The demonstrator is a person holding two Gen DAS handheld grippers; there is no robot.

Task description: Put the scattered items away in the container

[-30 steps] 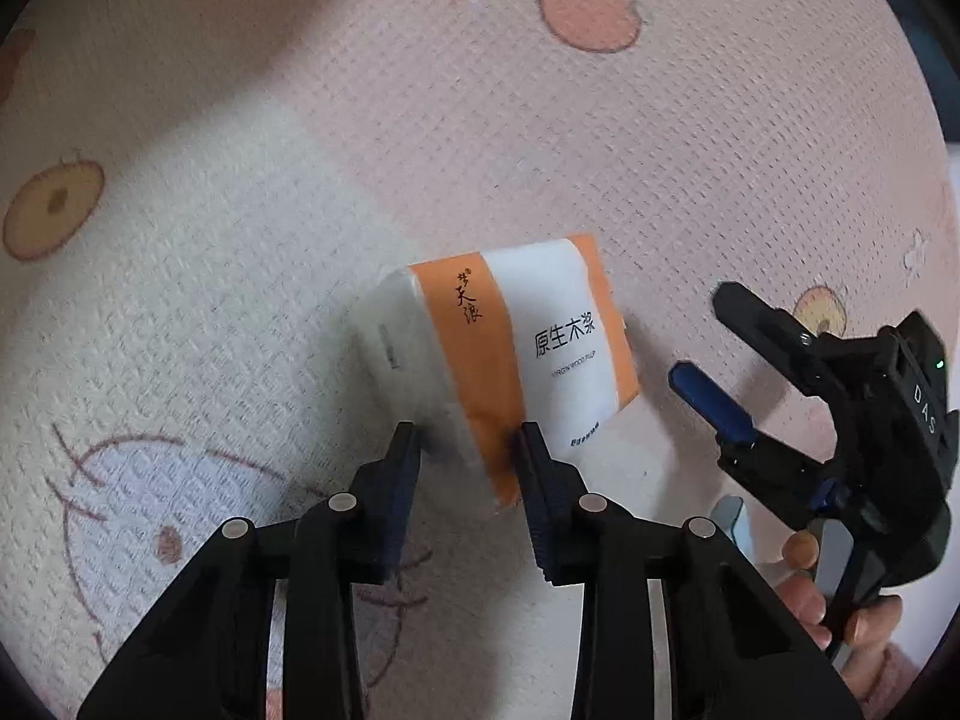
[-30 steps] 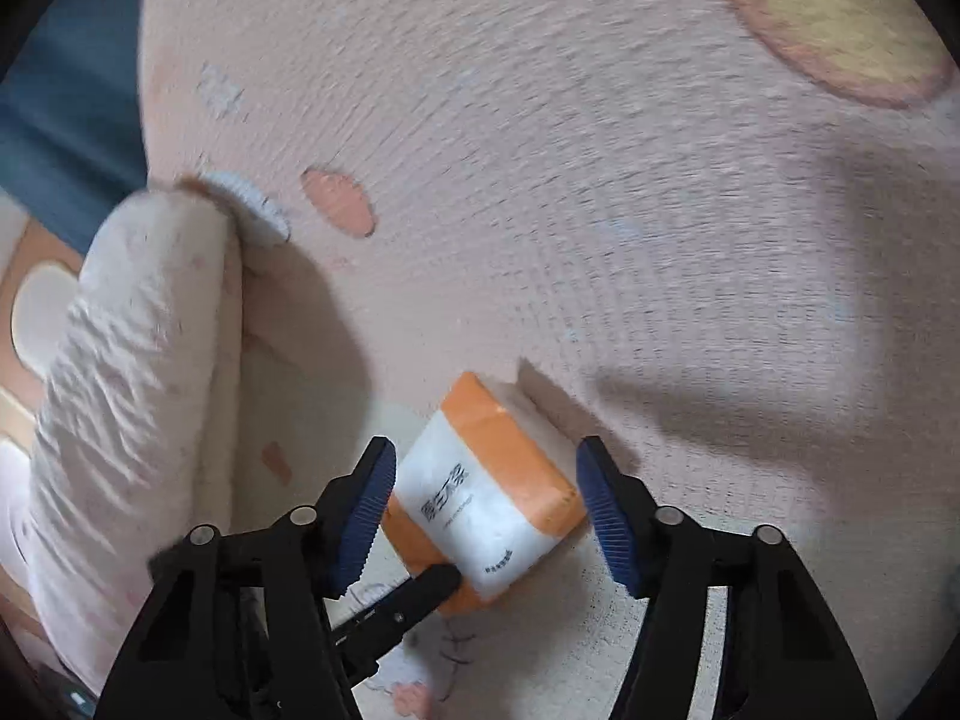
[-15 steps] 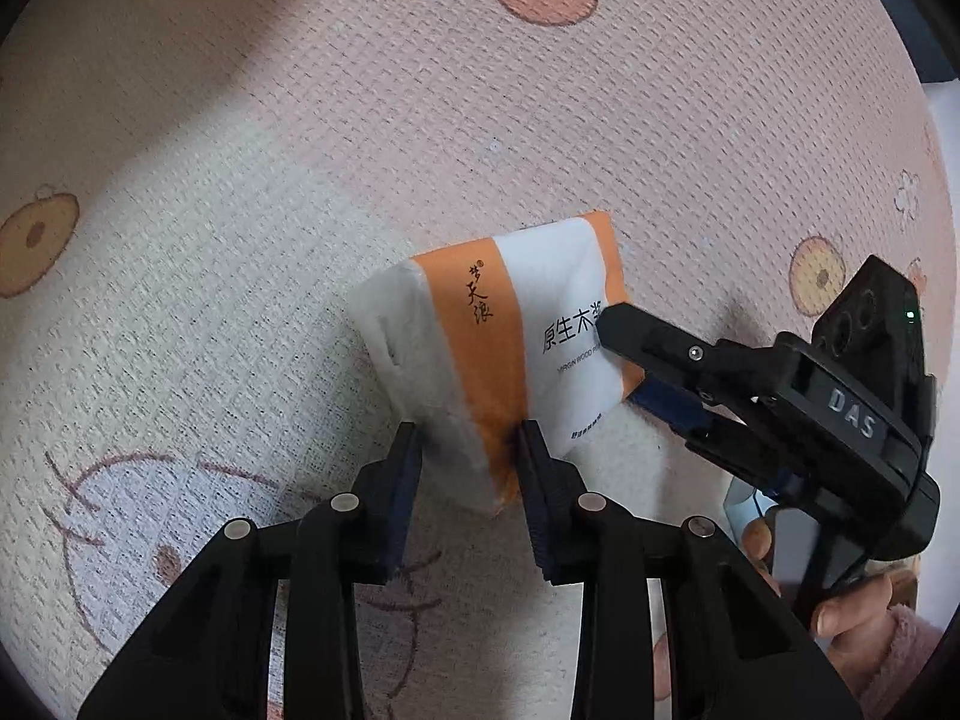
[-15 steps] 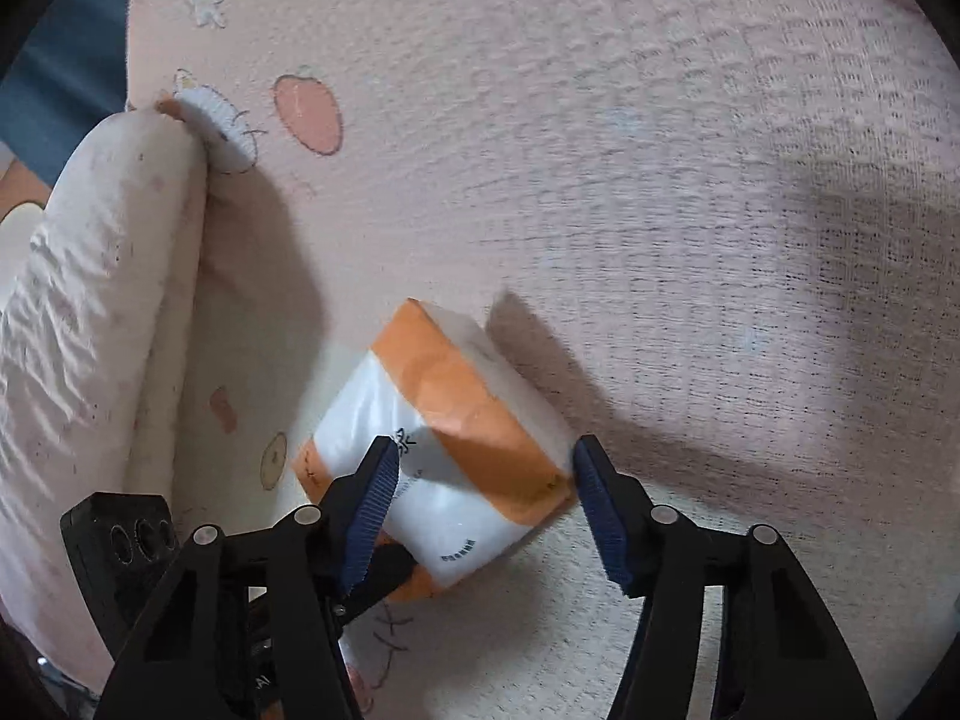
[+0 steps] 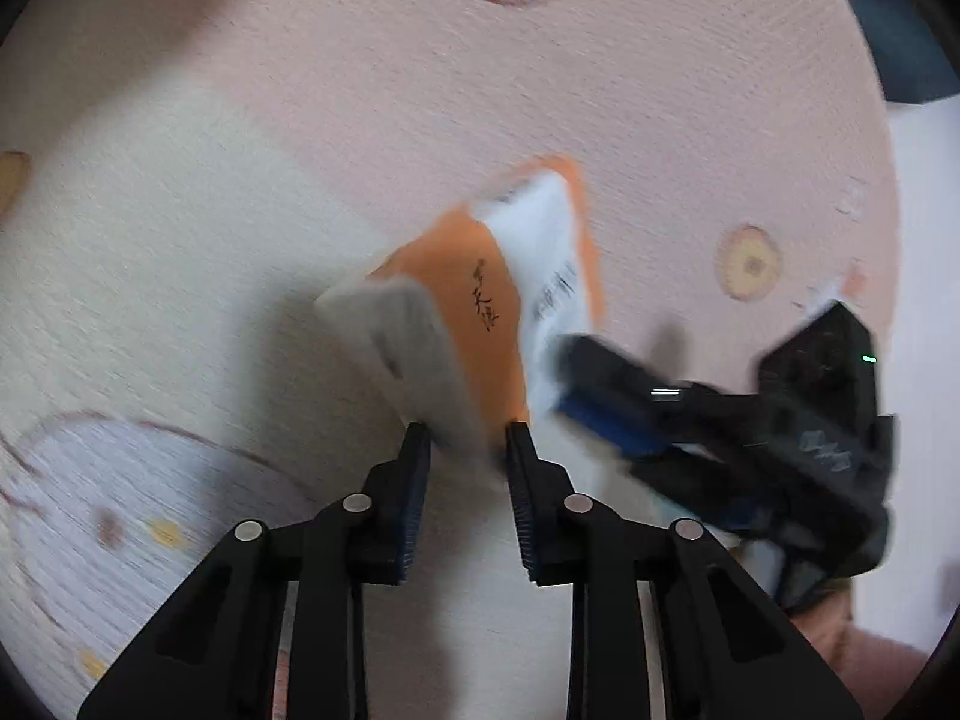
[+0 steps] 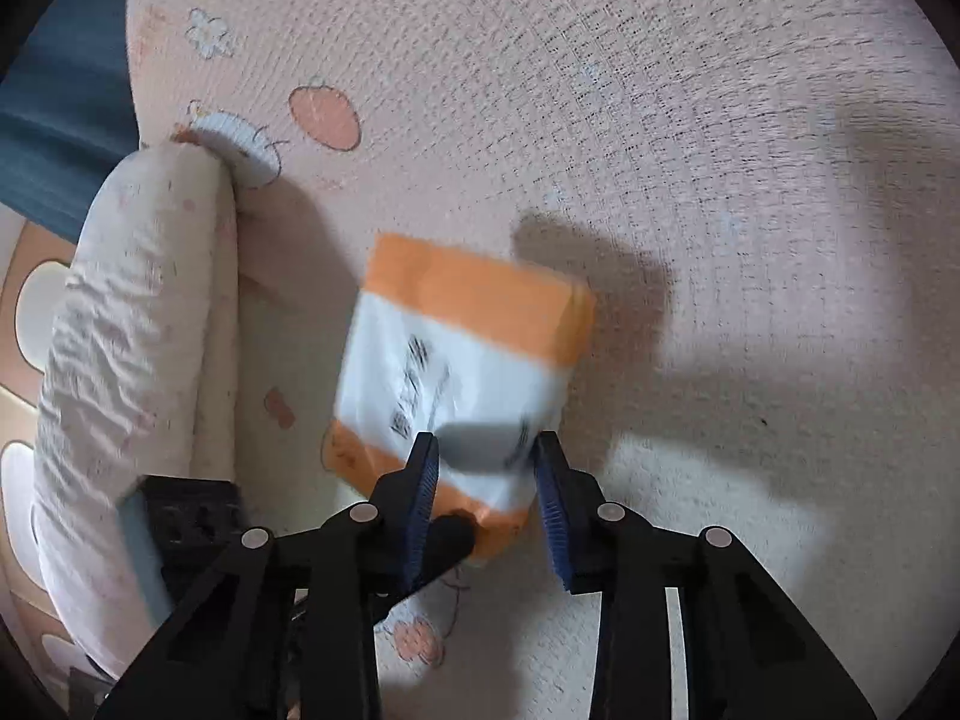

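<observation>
The orange-and-white tissue pack is being tilted up off the pink patterned play mat, pinched at two of its ends; the left gripper is being closed on its near corner, and the right gripper is being closed on its white middle, the wrapper already being dented between the pads. The pack is judged light, soft and slippery in its film, so its firm narrow edges are being favoured. A cream padded bumper is lying near, left of the pack; no container is being shown.
</observation>
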